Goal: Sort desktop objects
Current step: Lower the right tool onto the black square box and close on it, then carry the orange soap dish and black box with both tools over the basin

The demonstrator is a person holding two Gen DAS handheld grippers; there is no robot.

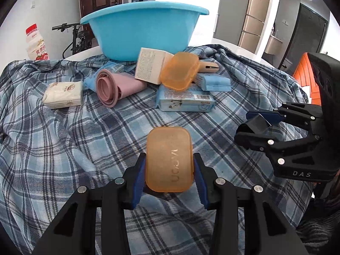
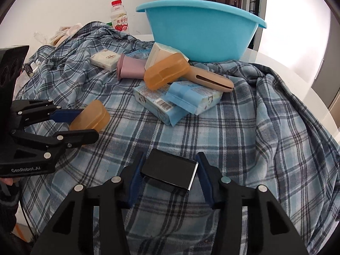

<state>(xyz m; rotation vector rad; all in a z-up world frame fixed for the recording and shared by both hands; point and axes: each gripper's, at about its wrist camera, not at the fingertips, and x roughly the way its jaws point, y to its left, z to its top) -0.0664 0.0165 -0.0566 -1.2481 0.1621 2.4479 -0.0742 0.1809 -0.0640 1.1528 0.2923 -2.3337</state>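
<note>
— Orange, see-through plastic, a rounded soap-box half [image 1: 169, 159]: that sits between the blue pads of the left gripper [image 1: 169, 171], which pinch it by its long sides just above the blue-and-white plaid cloth [image 1: 85, 140] that covers the table.

— And the right gripper [image 2: 169, 170]?

— Its jaws are closed on a small black rectangular box with a shiny edge [image 2: 170, 171], both pads against its sides, over the near part of the cloth. No earlier view shows how it got there.

— Where is everything else?

— Toward the far edge stands a light blue plastic basin [image 1: 144, 31], empty as far as the rim lets me see. In front of it lies a heap: a second orange soap-box half [image 1: 179, 71] leans on a white printed carton [image 1: 149, 65], with a beige handled tool [image 2: 210, 78] behind it, pale blue tissue packs [image 2: 191, 97] beneath, and a pink folded silicone cup [image 1: 112, 87] to the heap's left.

— Anything apart from the heap?

— A white tissue pack [image 1: 63, 94] toward the left edge, and a red-capped drink bottle [image 2: 119, 17] beyond the cloth at the far left corner.
</note>
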